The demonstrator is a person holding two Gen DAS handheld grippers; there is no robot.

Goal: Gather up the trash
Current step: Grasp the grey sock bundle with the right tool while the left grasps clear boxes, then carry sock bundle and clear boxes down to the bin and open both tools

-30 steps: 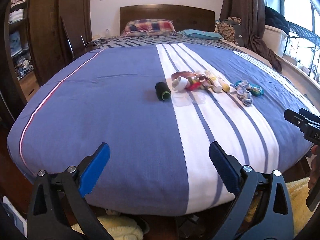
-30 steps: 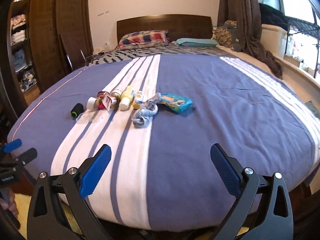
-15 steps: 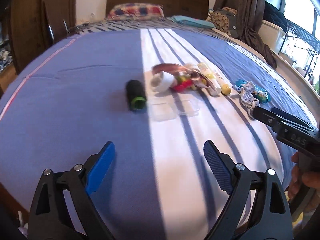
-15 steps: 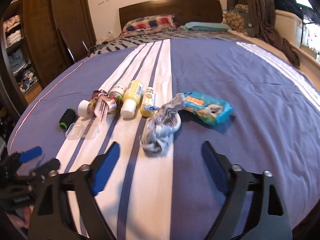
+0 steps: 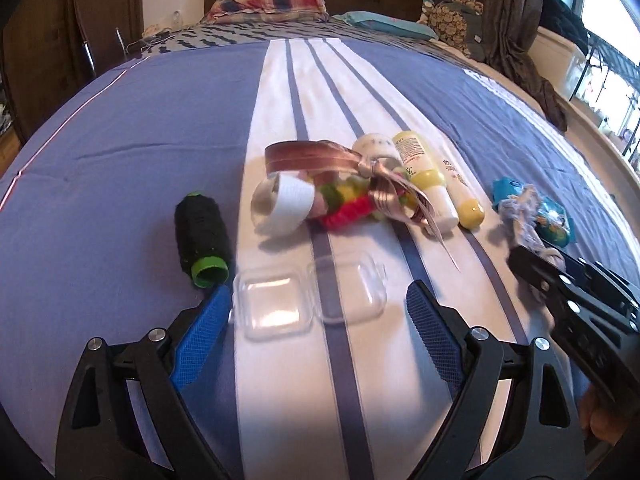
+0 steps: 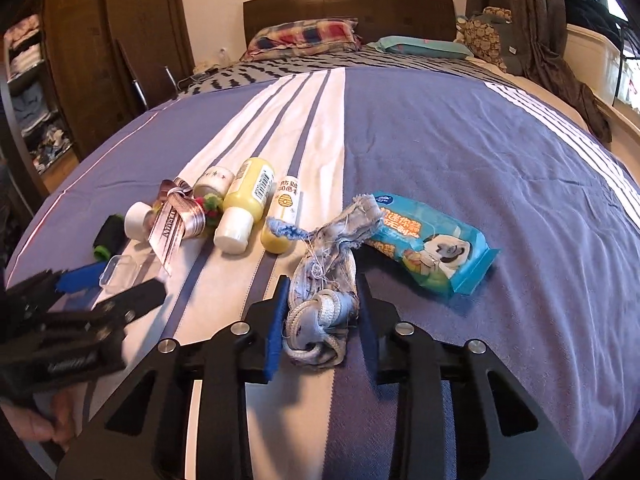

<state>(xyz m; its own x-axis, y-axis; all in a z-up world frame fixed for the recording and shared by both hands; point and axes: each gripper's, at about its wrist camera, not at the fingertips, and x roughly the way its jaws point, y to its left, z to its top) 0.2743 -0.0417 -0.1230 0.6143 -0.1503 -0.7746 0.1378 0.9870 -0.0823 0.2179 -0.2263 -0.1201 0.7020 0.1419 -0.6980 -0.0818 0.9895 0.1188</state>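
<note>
Clutter lies on the striped bed [image 5: 120,128]. My left gripper [image 5: 316,312] is open, its blue pads on either side of a clear plastic hinged case [image 5: 308,300]. A black thread spool [image 5: 202,236] lies just left of it. My right gripper [image 6: 322,320] has closed around a frayed blue rag with cord [image 6: 324,276], pads touching both sides. A blue wipes packet [image 6: 432,248] lies right of the rag. A ribbon bundle [image 5: 348,184], white tape roll [image 5: 280,204] and two yellow bottles [image 6: 248,200] lie between.
Pillows [image 6: 304,36] and a wooden headboard [image 6: 348,4] are at the far end. Shelves with clothes [image 6: 32,92] stand on the left. Curtains and a window ledge [image 6: 600,40] are on the right.
Both grippers moved forward over the bed. The left now brackets the clear case. The right narrowed from wide open onto the rag.
</note>
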